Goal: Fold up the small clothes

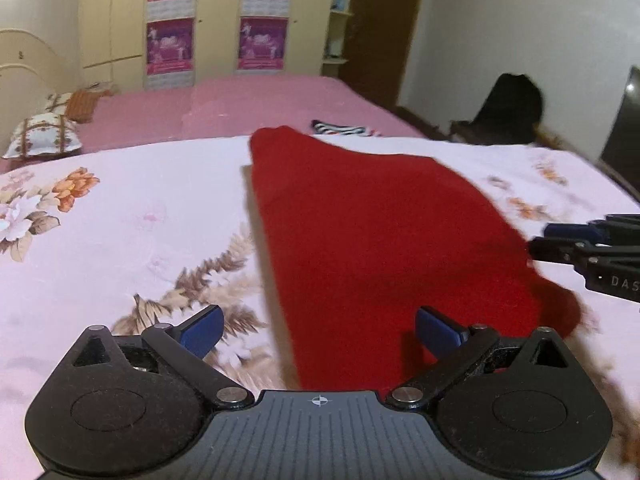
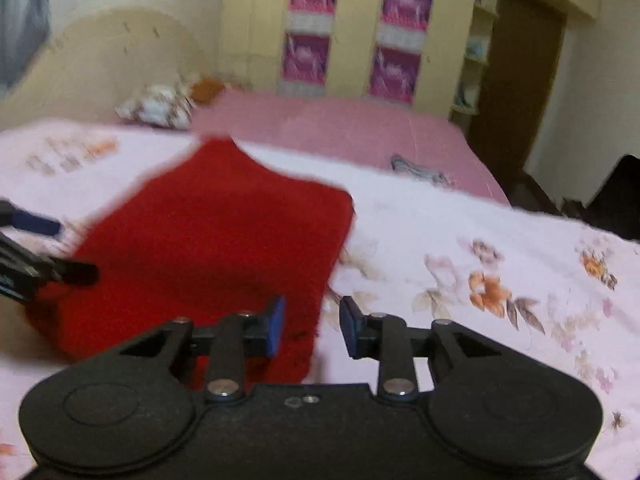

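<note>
A red knit garment lies flat on the floral bedsheet; it also shows in the right wrist view. My left gripper is open wide over the garment's near left edge, holding nothing. My right gripper is open, its left pad over the garment's near right corner, its right pad over the sheet. The right gripper also shows at the left wrist view's right edge, beside the garment. The left gripper shows at the right wrist view's left edge.
A striped garment lies beyond the red one on the pink bedspread. Pillows rest at the far left by the headboard. A wardrobe with posters stands behind. A dark chair stands off the bed's right side.
</note>
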`<act>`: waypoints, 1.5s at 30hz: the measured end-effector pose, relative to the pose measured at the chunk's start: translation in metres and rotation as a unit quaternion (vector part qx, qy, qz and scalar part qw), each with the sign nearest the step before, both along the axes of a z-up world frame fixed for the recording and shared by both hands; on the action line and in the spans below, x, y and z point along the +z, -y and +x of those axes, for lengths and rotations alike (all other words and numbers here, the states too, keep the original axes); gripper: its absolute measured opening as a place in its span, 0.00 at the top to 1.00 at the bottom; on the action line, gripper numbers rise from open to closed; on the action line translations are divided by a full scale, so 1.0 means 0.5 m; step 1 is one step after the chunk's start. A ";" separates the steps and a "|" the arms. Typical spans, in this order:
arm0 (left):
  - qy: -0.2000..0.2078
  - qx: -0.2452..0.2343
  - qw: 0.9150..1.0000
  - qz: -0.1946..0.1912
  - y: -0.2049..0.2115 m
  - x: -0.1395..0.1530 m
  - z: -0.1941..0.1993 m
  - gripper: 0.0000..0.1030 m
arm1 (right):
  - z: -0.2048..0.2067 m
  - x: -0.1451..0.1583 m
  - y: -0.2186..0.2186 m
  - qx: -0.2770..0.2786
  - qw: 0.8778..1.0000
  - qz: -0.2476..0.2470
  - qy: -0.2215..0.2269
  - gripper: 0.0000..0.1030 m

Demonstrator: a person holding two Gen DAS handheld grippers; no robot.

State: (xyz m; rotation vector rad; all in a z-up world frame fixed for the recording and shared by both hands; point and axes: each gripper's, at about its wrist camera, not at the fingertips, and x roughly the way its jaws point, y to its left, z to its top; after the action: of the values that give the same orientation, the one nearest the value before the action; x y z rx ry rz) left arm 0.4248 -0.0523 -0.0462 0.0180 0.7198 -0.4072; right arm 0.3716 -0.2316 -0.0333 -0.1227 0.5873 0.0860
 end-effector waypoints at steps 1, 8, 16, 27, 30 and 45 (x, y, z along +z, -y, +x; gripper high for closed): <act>-0.003 -0.004 1.000 -0.005 0.000 0.000 -0.007 0.02 | -0.018 0.010 -0.010 0.014 1.000 0.011 0.006 0.71; -0.038 -0.009 0.999 0.023 0.007 -0.059 -0.032 0.02 | -0.035 -0.055 -0.106 0.081 0.992 -0.093 -0.037 0.74; -0.032 0.009 0.999 0.032 -0.081 -0.048 -0.091 0.02 | -0.043 -0.045 -0.017 0.025 0.999 -0.029 -0.028 0.53; 0.020 0.001 1.000 0.002 -0.054 0.039 -0.040 0.02 | -0.031 -0.022 0.103 -0.045 0.979 0.195 -0.036 0.41; 0.027 -0.005 1.000 0.007 -0.041 0.047 -0.029 0.02 | -0.024 -0.024 0.105 -0.051 0.982 0.179 -0.038 0.40; -0.141 -0.030 0.967 -0.208 -0.101 -0.053 0.177 0.26 | 0.105 -0.098 0.230 -0.041 0.906 0.411 -0.095 0.36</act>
State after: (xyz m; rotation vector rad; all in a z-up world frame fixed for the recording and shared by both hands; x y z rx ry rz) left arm 0.5135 -0.0021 -0.0729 -0.4220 0.9033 -0.6212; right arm 0.4242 -0.3464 -0.0824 0.7412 0.7073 0.2590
